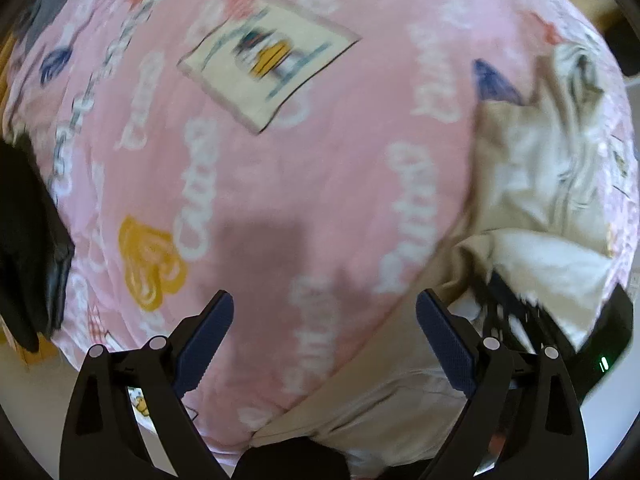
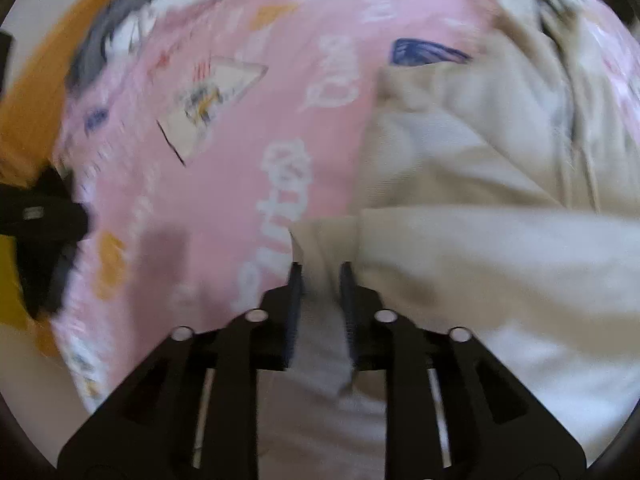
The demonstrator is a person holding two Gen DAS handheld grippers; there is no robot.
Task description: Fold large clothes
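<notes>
**Soft daylight, heavy motion blur**

Both fisheye views are evenly bright, without glare. The pink printed blanket (image 1: pixel 280 168) is smeared by motion blur, worse in the right wrist view. A soft grey shadow (image 1: pixel 260 252) lies on it. Edges bow and darken into a black rim.

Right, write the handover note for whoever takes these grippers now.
Left hand-held gripper: open, holding nothing, over the pink blanket.
Right hand-held gripper: jaws part open, a fold of the beige garment between the pads; whether they grip it is unclear.
Things: the garment lies on the blanket's right side, a sleeve-like part across it. Dark clothes sit at the left edge.
Done: a fold appears started.
Left: finish folding and flatten; the frames are blurred, so check.
</notes>
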